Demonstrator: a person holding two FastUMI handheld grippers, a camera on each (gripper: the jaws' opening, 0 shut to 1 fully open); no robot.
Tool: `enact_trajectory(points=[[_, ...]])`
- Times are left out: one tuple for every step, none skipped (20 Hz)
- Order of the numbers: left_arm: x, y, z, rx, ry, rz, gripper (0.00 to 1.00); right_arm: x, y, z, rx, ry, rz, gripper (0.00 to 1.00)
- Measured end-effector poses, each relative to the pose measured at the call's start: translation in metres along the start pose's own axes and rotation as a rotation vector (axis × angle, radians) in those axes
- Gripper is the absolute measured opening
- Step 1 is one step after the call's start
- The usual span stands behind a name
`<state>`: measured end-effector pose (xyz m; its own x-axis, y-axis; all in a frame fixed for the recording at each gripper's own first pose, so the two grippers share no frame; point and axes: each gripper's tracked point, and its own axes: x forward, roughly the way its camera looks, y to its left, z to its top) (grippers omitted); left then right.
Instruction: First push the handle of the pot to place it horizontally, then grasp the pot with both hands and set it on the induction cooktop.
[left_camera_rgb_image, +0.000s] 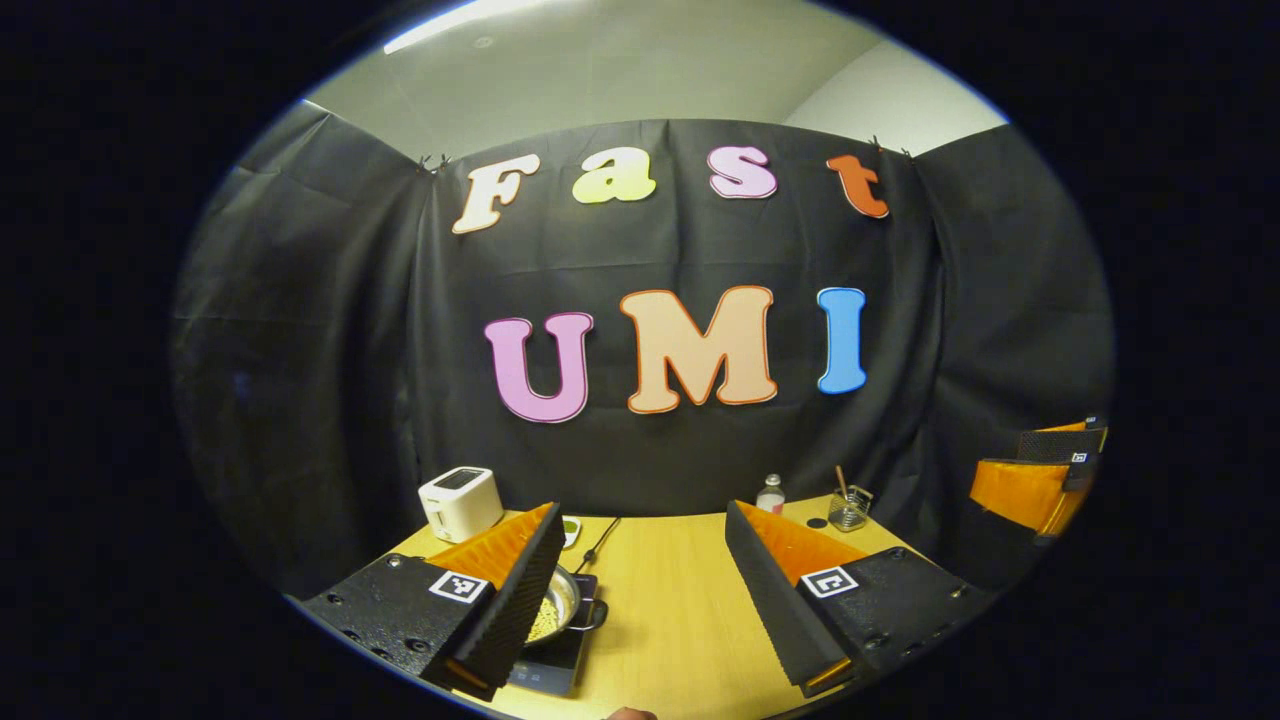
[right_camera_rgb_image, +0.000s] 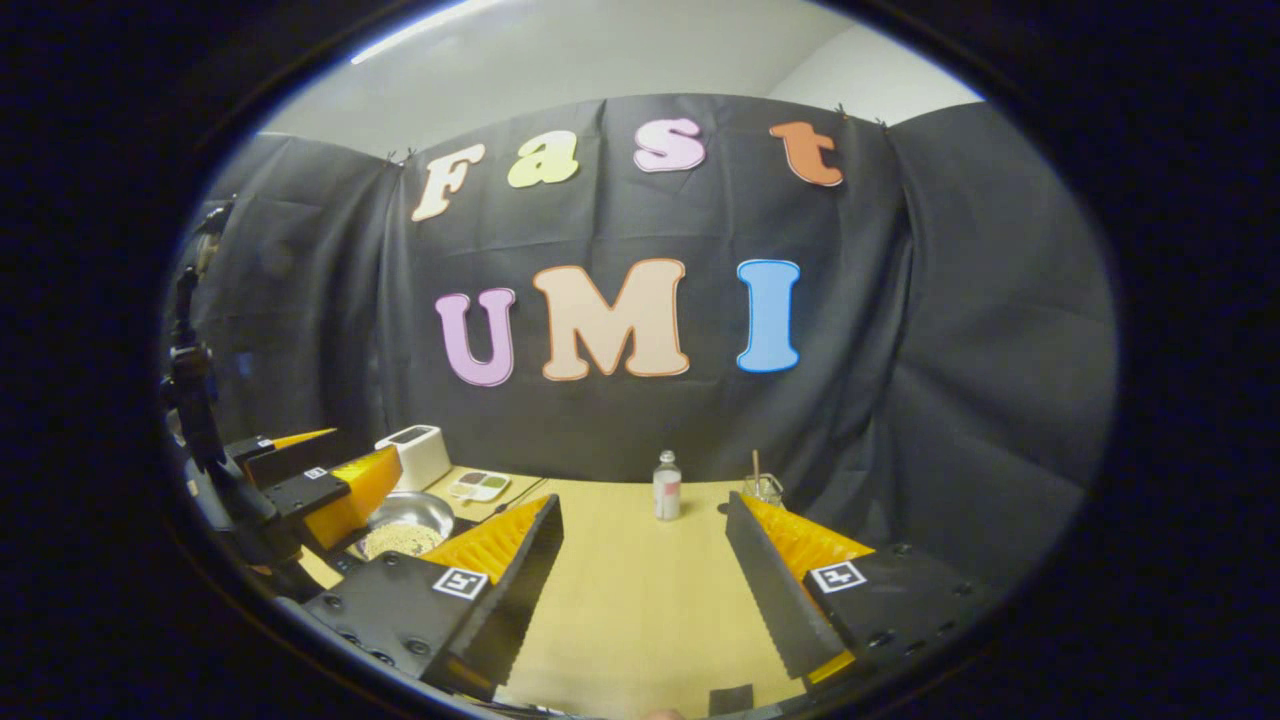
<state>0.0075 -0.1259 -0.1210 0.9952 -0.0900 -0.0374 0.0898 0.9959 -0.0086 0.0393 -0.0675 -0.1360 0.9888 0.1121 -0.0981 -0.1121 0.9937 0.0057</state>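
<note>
Starting with the left gripper view: left gripper (left_camera_rgb_image: 640, 590) spread wide, nothing between its fingers, raised above the wooden table (left_camera_rgb_image: 670, 620). Pot (left_camera_rgb_image: 556, 606) sits low left, partly hidden behind the near finger, grainy contents inside; it appears to rest already on the induction cooktop (left_camera_rgb_image: 548, 662), the dark slab under it, with one side handle (left_camera_rgb_image: 592, 614) sticking out toward table centre. White toaster (left_camera_rgb_image: 460, 503) behind the pot at the back wall; small bottle (left_camera_rgb_image: 770, 494) and glass jar (left_camera_rgb_image: 848, 510) well to the right of the pot, also at the back. Other gripper visible far right of the pot, off the table edge. Right gripper view: right gripper (right_camera_rgb_image: 645, 585) also wide open, empty, over bare table well right of the pot (right_camera_rgb_image: 405, 528). Left gripper (right_camera_rgb_image: 330, 478) hangs just above and beside the pot on its near-left side, apart from it, jaws parted. Toaster (right_camera_rgb_image: 415, 455) and a small palette-like tray (right_camera_rgb_image: 478, 486) behind the pot; bottle (right_camera_rgb_image: 667, 486) and jar (right_camera_rgb_image: 763, 488) right of the pot. Judgement: task looks at its end or nearly so, both tools clear of the pot. If placement needs a check, confirm the pot sits centred on the cooktop and handles lie level; lift away straight, no sideways brush on the rim, so the contents stay put.
</note>
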Motion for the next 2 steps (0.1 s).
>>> enact_trajectory(points=[[-0.0004, -0.0062, -0.0001, 0.000, 0.002, -0.010, 0.98, -0.0017, -0.0032, 0.0004, 0.004, -0.001, -0.002, 0.94], [-0.0014, -0.0088, 0.0007, 0.003, 0.001, -0.014, 0.98, -0.0027, -0.0057, -0.0002, 0.011, 0.000, -0.003, 0.94]])
